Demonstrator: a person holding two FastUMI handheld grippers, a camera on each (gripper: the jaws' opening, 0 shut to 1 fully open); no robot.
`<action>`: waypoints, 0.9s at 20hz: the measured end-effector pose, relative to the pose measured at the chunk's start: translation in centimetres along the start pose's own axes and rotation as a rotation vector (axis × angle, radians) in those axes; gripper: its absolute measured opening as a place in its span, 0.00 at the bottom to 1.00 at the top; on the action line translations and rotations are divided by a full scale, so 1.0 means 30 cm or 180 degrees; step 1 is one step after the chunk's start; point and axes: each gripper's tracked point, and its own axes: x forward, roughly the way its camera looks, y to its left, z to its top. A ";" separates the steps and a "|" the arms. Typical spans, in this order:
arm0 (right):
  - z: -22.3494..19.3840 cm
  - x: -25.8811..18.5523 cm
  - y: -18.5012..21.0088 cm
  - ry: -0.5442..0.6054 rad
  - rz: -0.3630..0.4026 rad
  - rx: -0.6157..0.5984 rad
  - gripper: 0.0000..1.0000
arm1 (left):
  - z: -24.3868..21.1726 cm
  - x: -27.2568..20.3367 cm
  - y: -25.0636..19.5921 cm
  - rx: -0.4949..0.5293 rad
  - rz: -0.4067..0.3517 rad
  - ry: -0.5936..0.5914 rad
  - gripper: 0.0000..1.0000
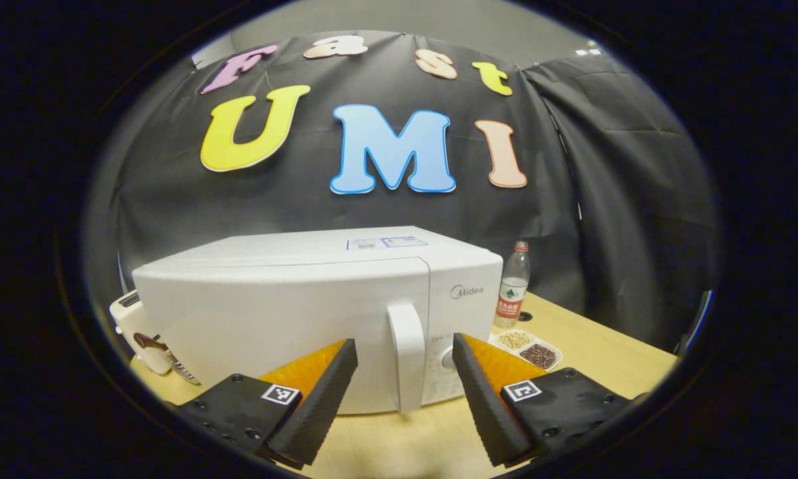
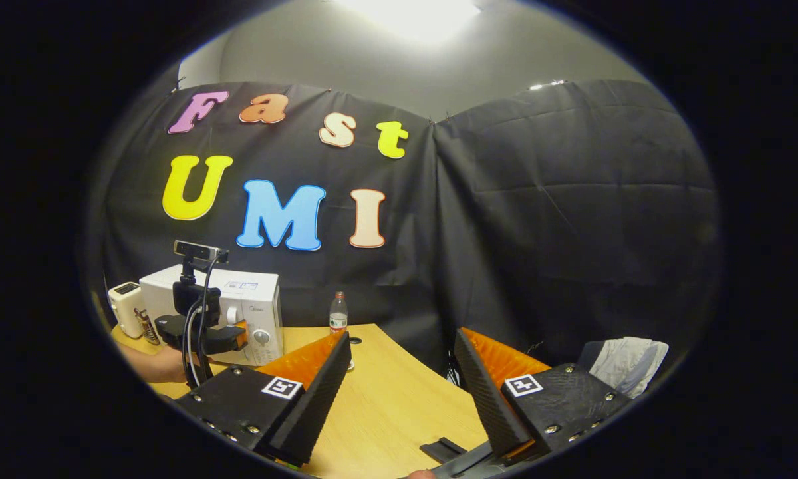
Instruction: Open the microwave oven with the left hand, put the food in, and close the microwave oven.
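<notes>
the one microwave [image 1: 292, 313] stands shut at the back left of the table [image 1: 592, 339], its upright handle [image 1: 407, 356] straight ahead of my left gripper [image 1: 404, 379], whose fingers are spread and empty, not yet touching. i think i should straddle the handle squarely, pinch, then swing outward. one food tray [image 1: 527, 349] lies just right of the microwave, one bottle [image 1: 513, 283] behind it. my right gripper [image 2: 399, 386] hangs spread over the table's right edge.
</notes>
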 end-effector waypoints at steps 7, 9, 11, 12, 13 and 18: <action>-0.013 -0.032 -0.041 0.0020 -0.0087 -0.0045 0.95 | 0.019 0.028 -0.011 0.0122 0.0025 -0.0071 0.48; -0.017 -0.040 -0.038 0.0020 -0.0067 -0.0048 0.95 | 0.015 0.025 -0.007 0.0134 0.0023 -0.0047 0.39; -0.024 -0.041 -0.042 0.0048 -0.0056 -0.0039 0.95 | 0.014 0.039 -0.011 0.0056 0.0001 -0.0032 0.31; -0.027 -0.044 -0.040 0.0066 -0.0040 -0.0025 0.95 | 0.018 0.020 -0.008 0.0035 0.0017 -0.0002 0.27; -0.025 -0.048 -0.039 0.0058 -0.0012 -0.0009 0.95 | 0.010 0.030 -0.005 0.0011 0.0035 0.0025 0.25; -0.004 -0.026 -0.013 -0.0013 0.0157 -0.0012 0.95 | -0.001 -0.063 -0.014 -0.0147 0.0007 0.0198 0.17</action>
